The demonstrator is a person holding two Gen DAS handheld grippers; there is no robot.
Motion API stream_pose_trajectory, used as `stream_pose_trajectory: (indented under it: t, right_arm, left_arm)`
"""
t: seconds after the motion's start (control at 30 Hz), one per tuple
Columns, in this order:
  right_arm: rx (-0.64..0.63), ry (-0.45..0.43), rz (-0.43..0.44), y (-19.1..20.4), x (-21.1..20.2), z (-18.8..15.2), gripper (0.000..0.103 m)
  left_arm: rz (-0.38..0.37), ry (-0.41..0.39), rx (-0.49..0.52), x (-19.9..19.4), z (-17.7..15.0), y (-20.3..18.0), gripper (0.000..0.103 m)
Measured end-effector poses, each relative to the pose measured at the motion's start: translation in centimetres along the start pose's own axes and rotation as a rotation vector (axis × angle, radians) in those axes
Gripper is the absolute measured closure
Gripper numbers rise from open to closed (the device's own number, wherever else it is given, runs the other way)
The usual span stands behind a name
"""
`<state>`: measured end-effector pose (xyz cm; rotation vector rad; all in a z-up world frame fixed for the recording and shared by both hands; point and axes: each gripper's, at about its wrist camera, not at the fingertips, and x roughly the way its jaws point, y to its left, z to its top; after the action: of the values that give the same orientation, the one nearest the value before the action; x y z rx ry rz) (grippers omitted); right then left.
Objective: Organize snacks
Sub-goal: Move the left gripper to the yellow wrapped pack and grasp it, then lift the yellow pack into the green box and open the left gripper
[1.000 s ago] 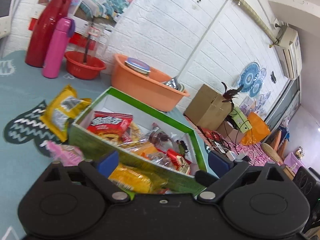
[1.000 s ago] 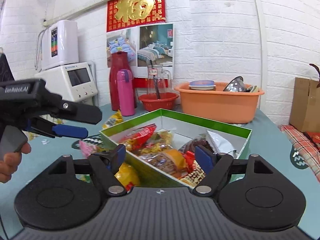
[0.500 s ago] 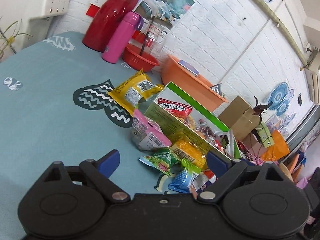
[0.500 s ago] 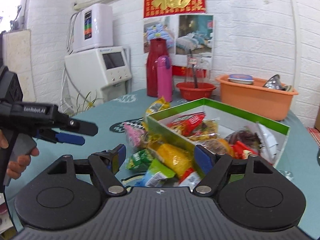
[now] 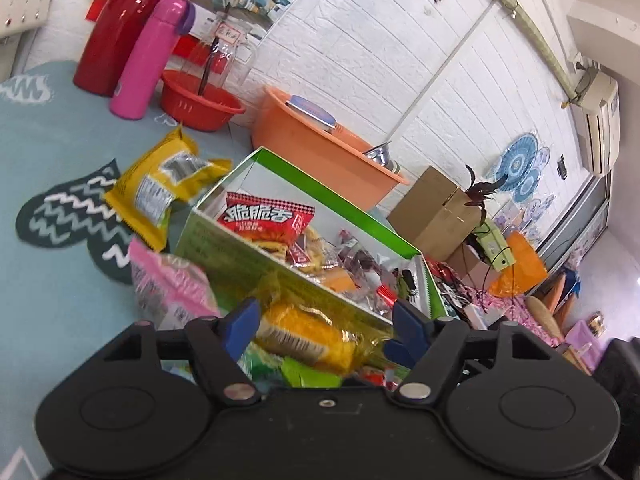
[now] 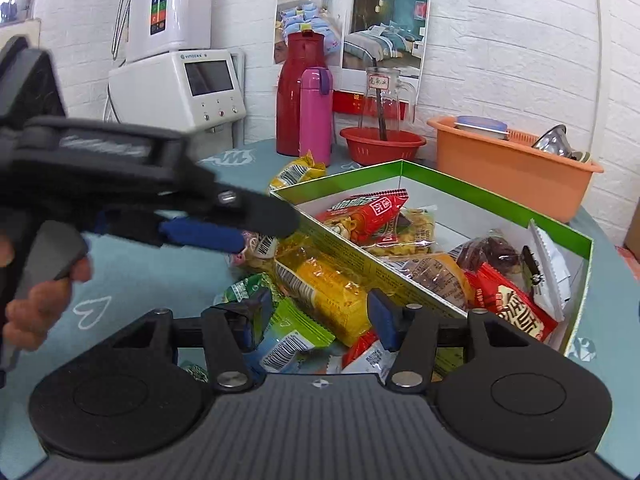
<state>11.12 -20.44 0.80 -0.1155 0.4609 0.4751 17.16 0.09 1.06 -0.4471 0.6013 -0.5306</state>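
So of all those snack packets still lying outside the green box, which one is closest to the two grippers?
The clear-wrapped yellow packet against the box's near wall. It lies right between the open fingers of the left gripper; the pink packet and big yellow bag lie farther left.

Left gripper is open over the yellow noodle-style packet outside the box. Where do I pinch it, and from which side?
Pinch the yellow packet across its short width at mid-body, coming down from above. It lies flat on other packets against the green box wall, so a sideways approach looks blocked. The left gripper already straddles it, open. Avoid the crinkled end seals; they would probably slip.
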Motion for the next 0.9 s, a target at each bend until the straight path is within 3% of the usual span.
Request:
stream_pose_trajectory:
  t: [0.23,0.5,0.57,0.6,0.7,0.9]
  right_arm:
    - [0.058,0.057,-0.01,-2.0,1.3,-0.2,0.013]
    - [0.082,0.107,0.05,-1.8,4.1,-0.4,0.013]
    - [0.082,0.109,0.046,-1.6,4.2,-0.4,0.014]
    - [0.072,0.111,0.033,-1.5,4.2,-0.4,0.022]
    - [0.073,0.12,0.044,-1.6,3.8,-0.4,0.032]
    - [0.017,0.075,0.035,-0.6,1.9,0.2,0.039]
  left_arm:
    - [0.027,0.074,0.071,3.0,-0.1,0.8,0.0]
    - [0.02,0.121,0.095,4.2,-0.5,1.4,0.0]
    - [0.022,0.123,0.086,4.3,-0.6,1.6,0.0]
    - [0.03,0.124,0.092,4.3,-0.6,1.5,0.001]
    - [0.027,0.134,0.077,3.8,-0.7,1.6,0.024]
    - [0.017,0.087,0.084,1.6,-0.8,0.4,0.029]
